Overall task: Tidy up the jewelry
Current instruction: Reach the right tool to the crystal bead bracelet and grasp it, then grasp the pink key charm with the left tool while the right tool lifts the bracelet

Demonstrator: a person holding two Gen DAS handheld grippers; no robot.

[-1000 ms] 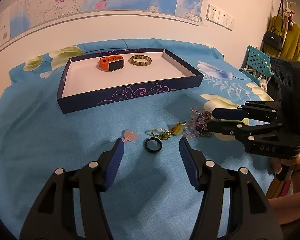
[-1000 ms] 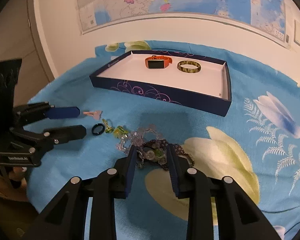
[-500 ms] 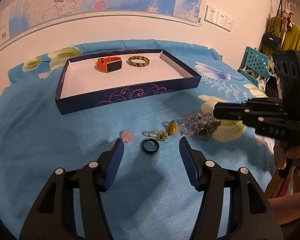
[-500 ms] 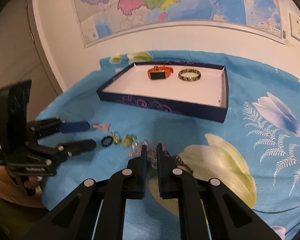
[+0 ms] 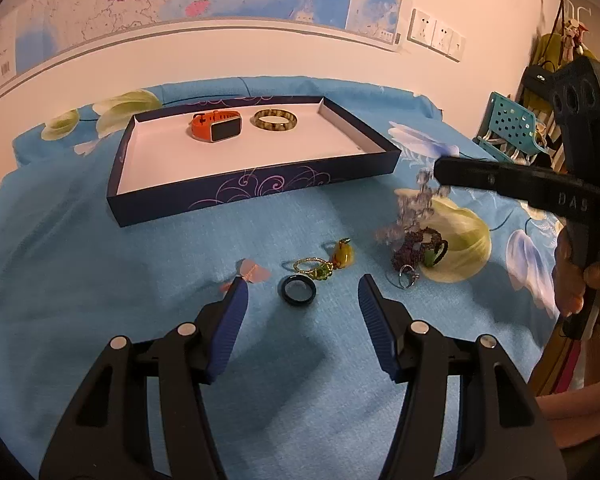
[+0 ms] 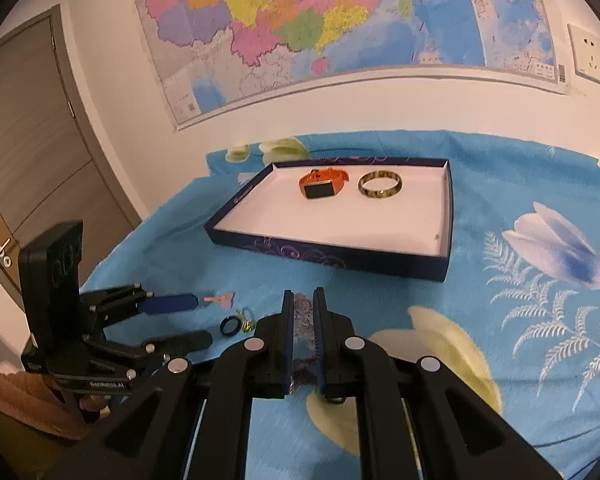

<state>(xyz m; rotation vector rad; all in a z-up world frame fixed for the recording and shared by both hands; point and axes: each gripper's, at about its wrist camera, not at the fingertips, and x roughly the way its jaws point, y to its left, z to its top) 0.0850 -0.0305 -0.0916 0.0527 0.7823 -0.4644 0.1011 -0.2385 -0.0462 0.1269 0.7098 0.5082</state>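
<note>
Left wrist view alone shows me pale purple bead bracelet (image 5: pixel 414 208) hanging, blurred, from right gripper (image 5: pixel 440 168), fingers clamped on it. Left gripper (image 5: pixel 300 292) fingers apart, black ring (image 5: pixel 298 290) on blue bedsheet (image 5: pixel 100 280) between tips.

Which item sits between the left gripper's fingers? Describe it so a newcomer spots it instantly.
Start at the navy tray on the blue floral cloth, then come toward the camera to the loose jewelry scattered in front of it. Just ahead of the open left gripper lies the black ring: a plain dark band lying flat, unlike the pink butterfly clip to its left and the gold ring with green stones behind it.
</note>
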